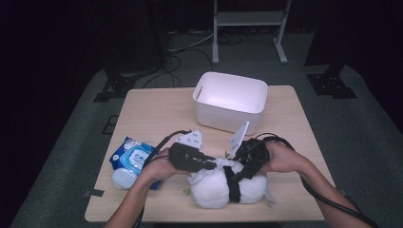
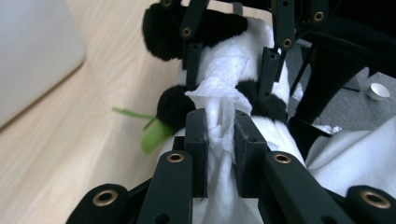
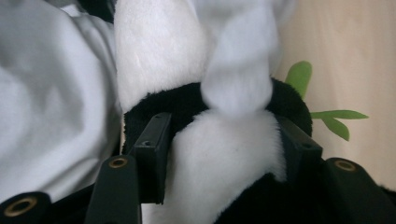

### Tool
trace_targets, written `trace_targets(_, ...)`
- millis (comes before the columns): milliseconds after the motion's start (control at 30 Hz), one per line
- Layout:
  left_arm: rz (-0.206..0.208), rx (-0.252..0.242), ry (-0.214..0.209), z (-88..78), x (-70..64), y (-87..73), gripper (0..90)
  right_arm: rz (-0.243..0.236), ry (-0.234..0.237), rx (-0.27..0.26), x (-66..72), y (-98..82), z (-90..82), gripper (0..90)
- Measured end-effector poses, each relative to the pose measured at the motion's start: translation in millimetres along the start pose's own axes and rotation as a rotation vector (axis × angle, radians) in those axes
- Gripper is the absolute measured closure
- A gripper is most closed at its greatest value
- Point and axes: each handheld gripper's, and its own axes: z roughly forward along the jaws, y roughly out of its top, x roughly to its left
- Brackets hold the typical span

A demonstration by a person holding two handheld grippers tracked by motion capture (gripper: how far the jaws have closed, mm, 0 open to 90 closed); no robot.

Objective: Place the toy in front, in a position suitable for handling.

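Plush panda (image 1: pixel 223 187) lies on its side at the near edge of the wooden table (image 1: pixel 152 114), in front of the white bin (image 1: pixel 230 99), well apart from it. Left gripper (image 1: pixel 211 165) comes in from the panda's left; in the left gripper view its jaws are clenched on a twisted white wipe (image 2: pixel 219 116) that lies across the panda's white and black fur, the pads pressing the wipe from both sides. Right gripper (image 1: pixel 236 183) reaches over the panda from its right side; in the right gripper view the jaws sit on either side of the panda's body (image 3: pixel 224 158), pads against the black and white fur, grasping it. Green felt leaves (image 3: pixel 327 112) stick out of the panda on the table side. More white cloth (image 3: pixel 51 107) bunched just beside the panda. Blue wipes pack (image 1: pixel 133 156) lies left of the panda, near the left hand (image 1: pixel 159 168). Right hand (image 1: pixel 285 159) is just right of the panda.
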Motion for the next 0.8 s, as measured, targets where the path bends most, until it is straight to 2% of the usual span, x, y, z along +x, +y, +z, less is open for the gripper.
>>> trace_targets(33,-0.007,-0.005,0.004,-1.2,0.8,-0.3,78.1,0.009,-0.03,-0.002,-0.4,-3.8,-3.4,45.7)
trace_targets(233,-0.058,-0.016,0.032,-4.2,14.0,-8.2,78.0,0.05,-0.132,-0.015,-10.6,-27.2,-19.1,46.2)
trace_targets(333,-0.085,0.0,0.03,3.0,21.6,-15.7,78.0,0.097,-0.115,-0.045,-17.2,-37.5,-21.5,40.8)
trace_targets(367,-0.089,0.003,0.021,6.3,23.3,-17.9,78.1,0.094,-0.099,-0.05,-18.0,-37.4,-20.7,37.4)
trace_targets(467,-0.114,-0.014,0.007,12.0,25.7,-21.9,78.1,0.098,-0.11,-0.024,-16.4,-28.5,-17.3,22.6)
trace_targets(567,-0.117,-0.016,0.012,11.8,25.8,-22.3,78.1,0.075,-0.136,0.035,-13.5,-12.1,-10.7,17.5)
trace_targets(633,-0.11,-0.014,0.009,11.6,25.5,-22.1,78.1,0.063,-0.139,0.044,-13.2,-3.3,-7.5,17.7)
trace_targets(700,-0.106,-0.014,0.007,12.0,24.8,-21.5,78.1,0.047,-0.113,0.048,-13.4,6.5,-3.7,19.8)
trace_targets(767,-0.104,-0.008,0.011,12.8,24.2,-21.3,78.1,0.039,-0.091,0.07,-14.6,15.5,3.5,17.4)
trace_targets(800,-0.103,-0.007,0.013,12.8,24.3,-21.9,78.1,0.034,-0.094,0.084,-15.0,19.0,7.1,15.9)
